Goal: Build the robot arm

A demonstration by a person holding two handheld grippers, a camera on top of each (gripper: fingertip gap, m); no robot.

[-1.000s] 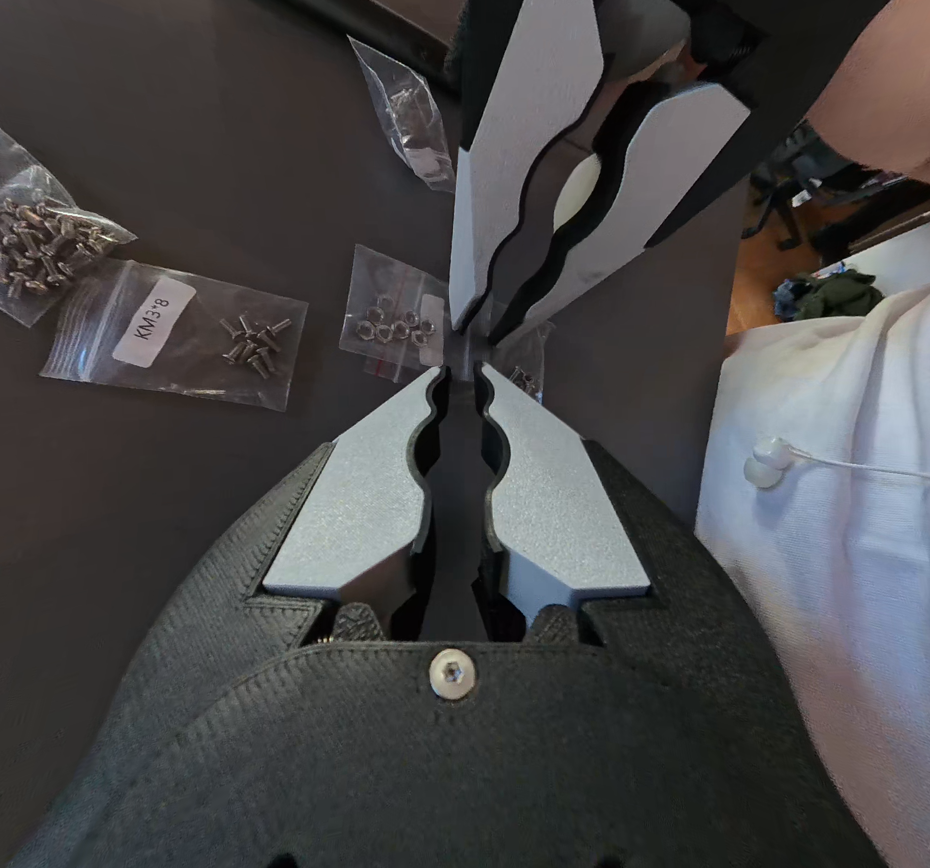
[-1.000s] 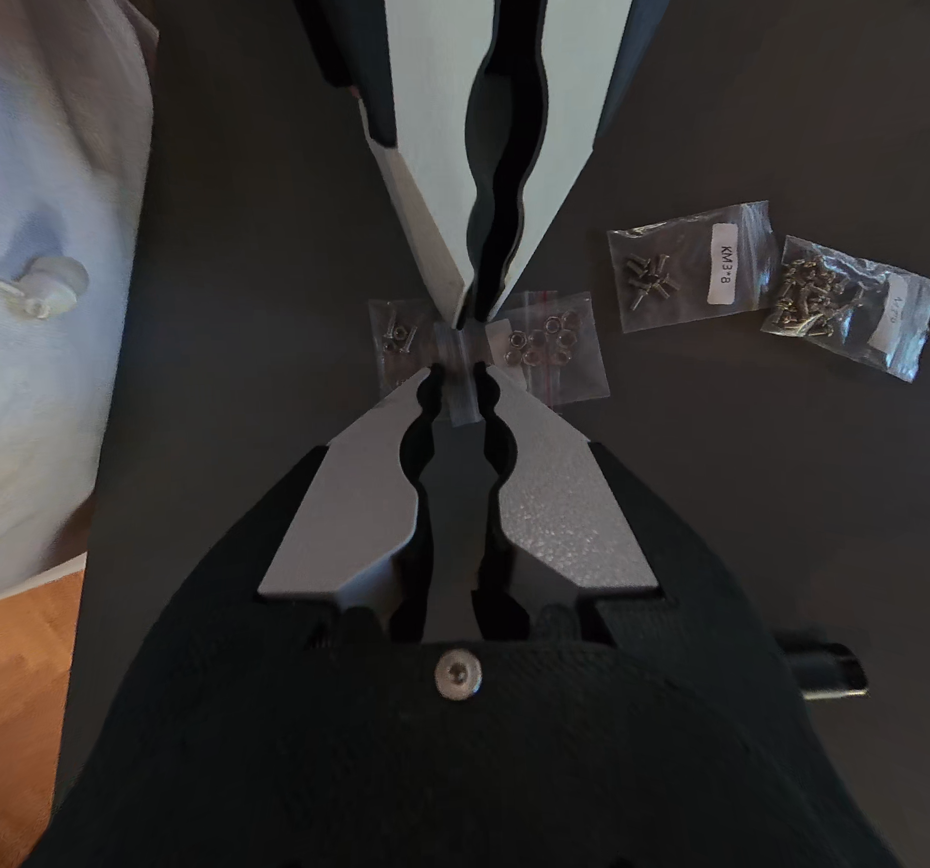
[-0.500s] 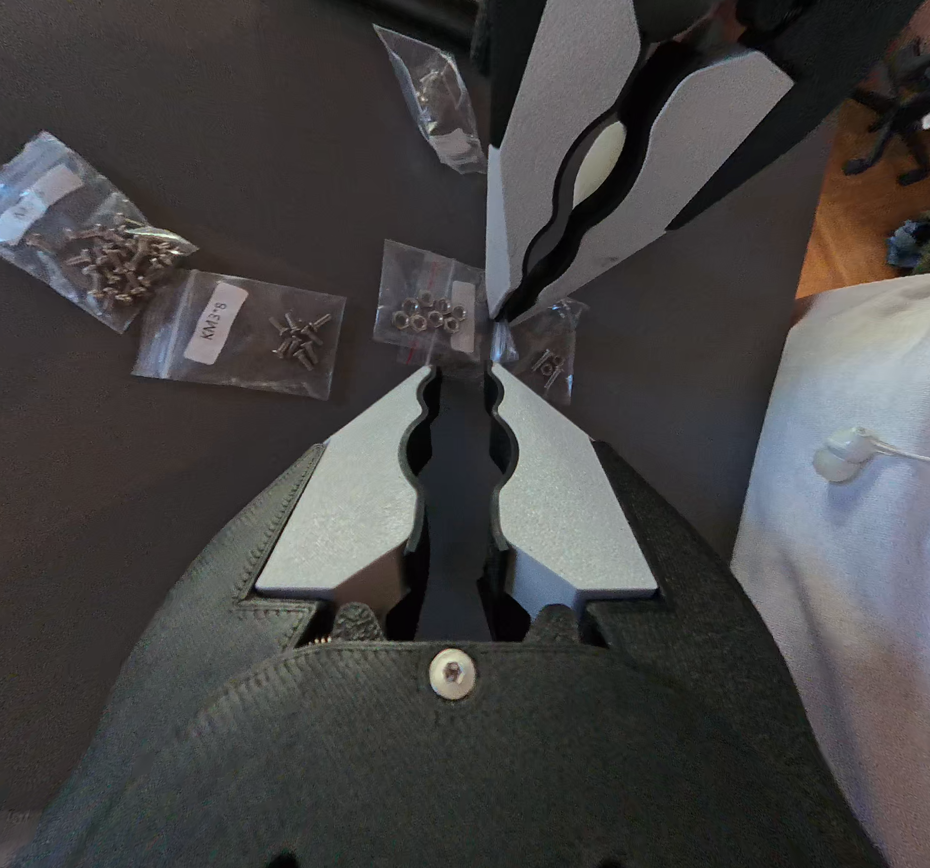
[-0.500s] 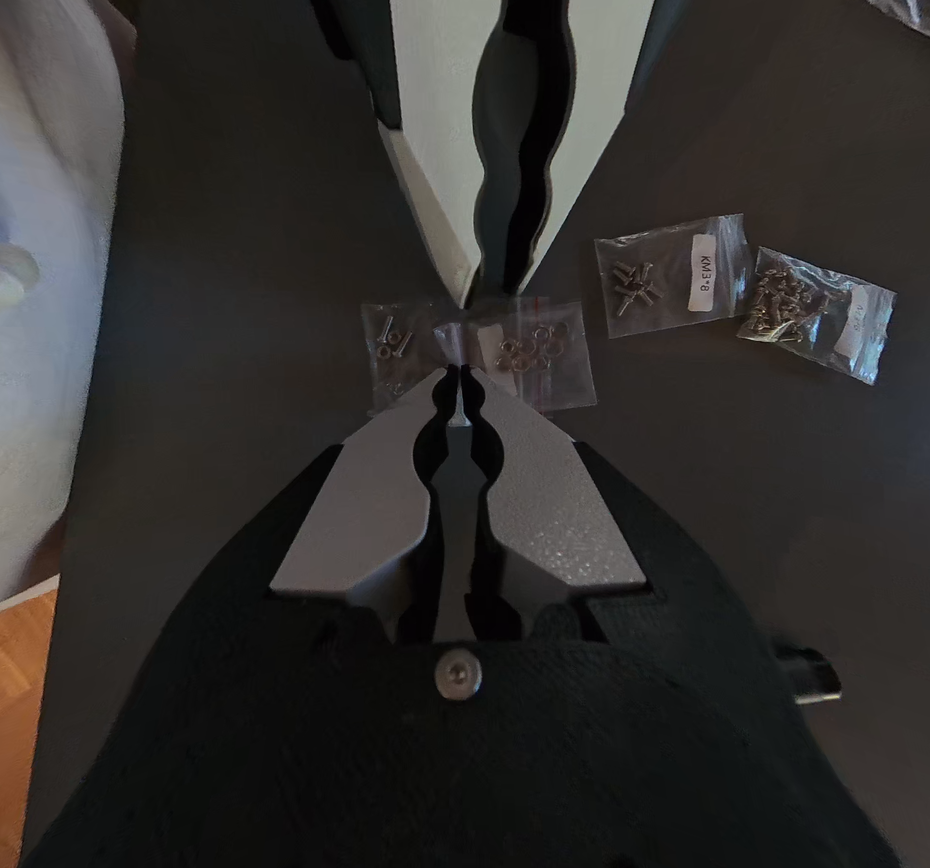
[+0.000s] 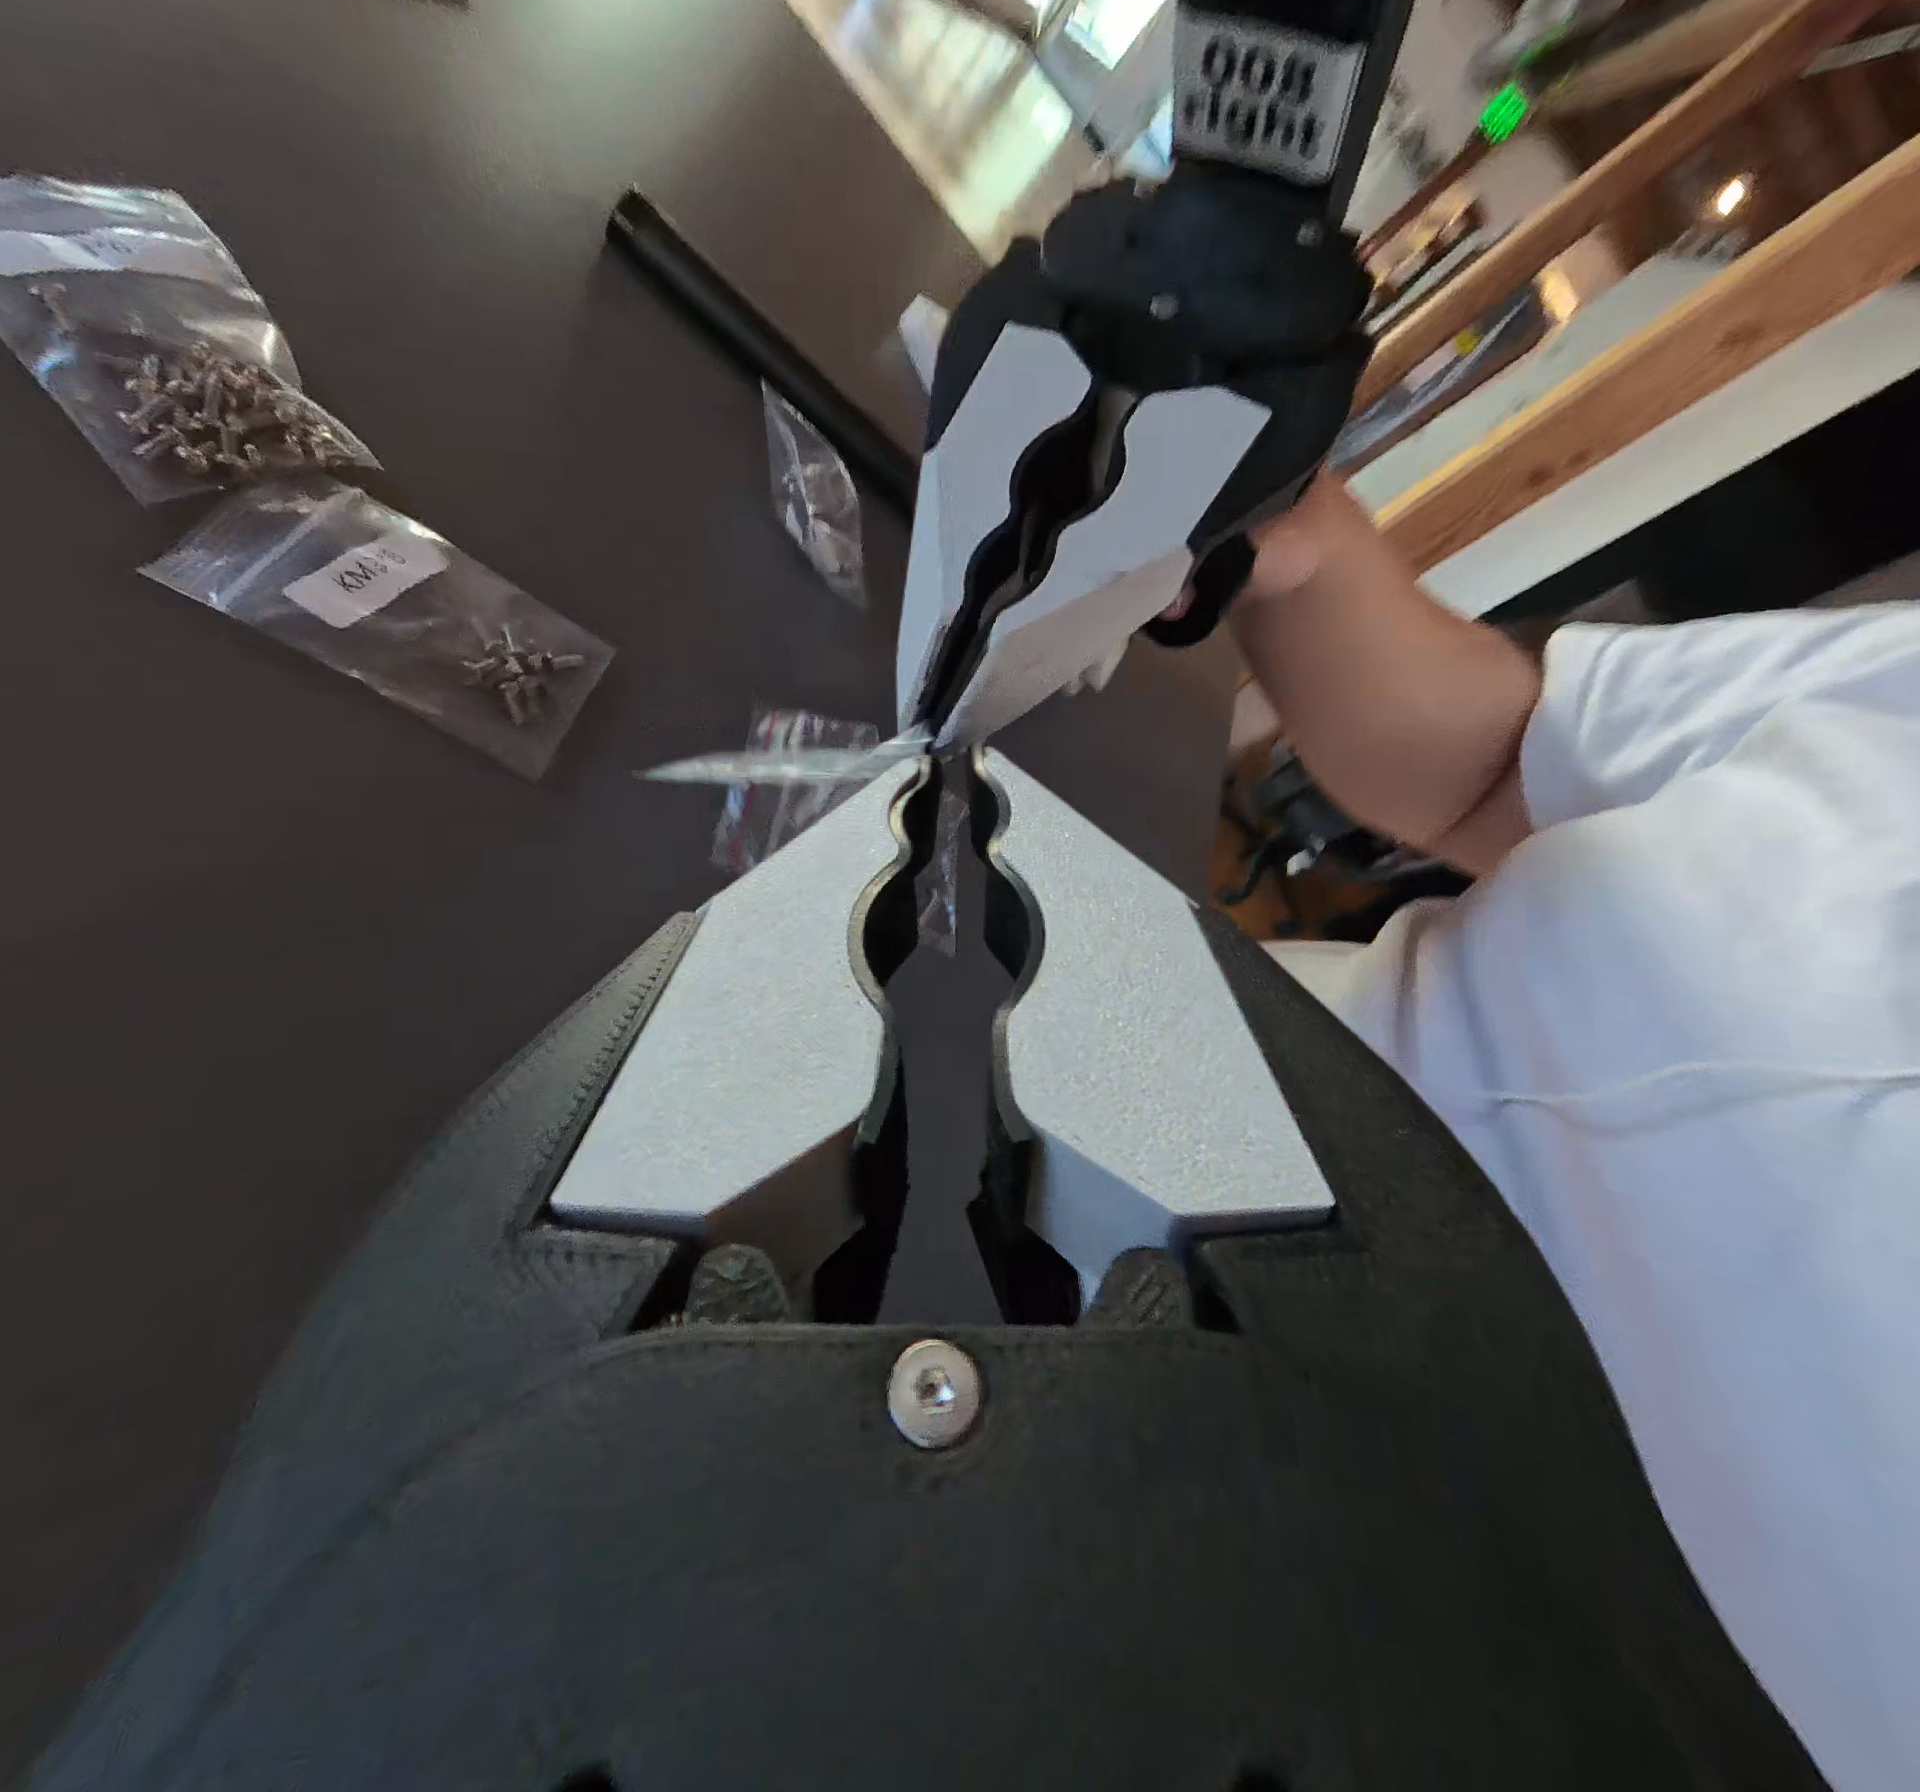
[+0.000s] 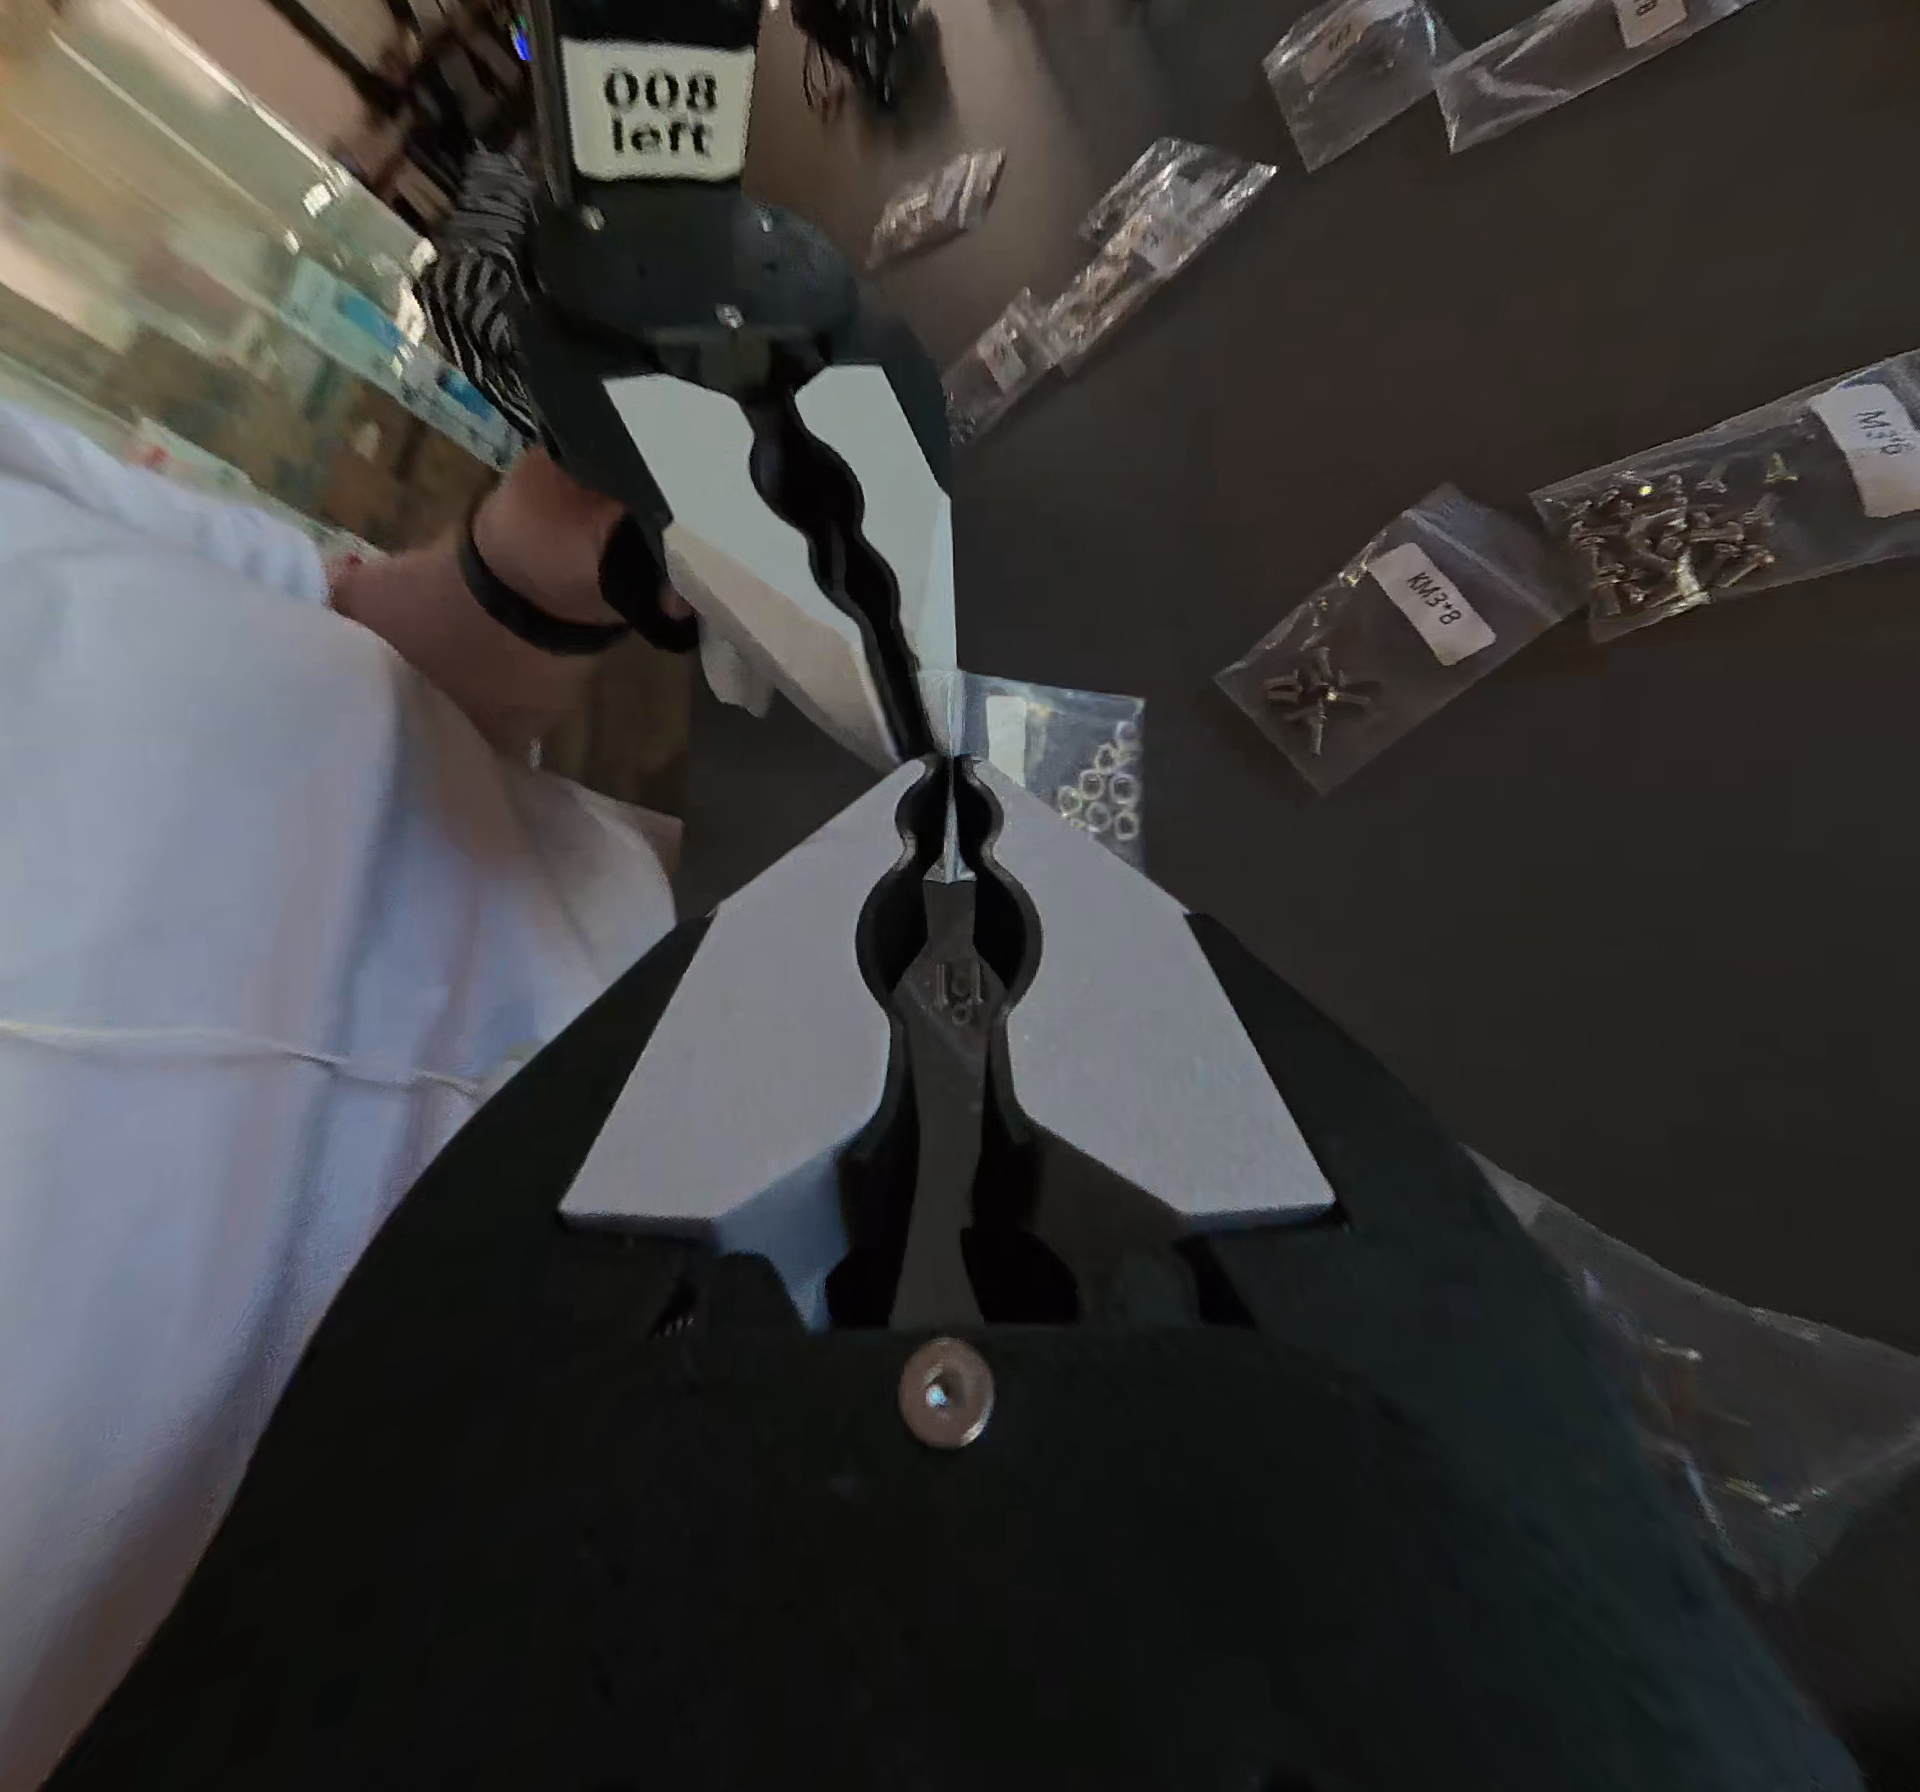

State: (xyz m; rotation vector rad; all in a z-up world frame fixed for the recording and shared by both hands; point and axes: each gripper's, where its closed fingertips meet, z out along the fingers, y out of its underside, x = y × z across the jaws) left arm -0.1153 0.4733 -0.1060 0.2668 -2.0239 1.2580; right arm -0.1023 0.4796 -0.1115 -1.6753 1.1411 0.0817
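Observation:
My left gripper [image 5: 951, 760] and my right gripper [image 6: 951, 768] meet tip to tip above the dark table [image 5: 260, 911]. Both are shut on a small clear bag [image 6: 954, 984] with a few screws; it hangs between the right fingers. Clear plastic [image 5: 940, 869] also shows between the left fingers, and a thin edge-on sliver of bag [image 5: 769, 766] sticks out to the left. A clear bag of nuts [image 6: 1081, 766] sits just beside the tips; I cannot tell if it is lifted. The right gripper [image 5: 930, 729] comes in from above, as does the left gripper [image 6: 925, 740] opposite.
A labelled bag of screws [image 5: 384, 610] [image 6: 1382, 641] and a fuller screw bag [image 5: 197, 371] [image 6: 1704, 516] lie on the table. A black bar [image 5: 748, 340] and another small bag [image 5: 816, 506] lie behind. Several more bags [image 6: 1143, 215] lie farther off. A person's white shirt [image 5: 1662, 1015] borders the table. Only a small space, under 4 cm, lies between the two pairs of fingers.
The left gripper has gone from open to shut. Both grippers have risen and tilted up with the small bag between them, and the room behind has come into view.

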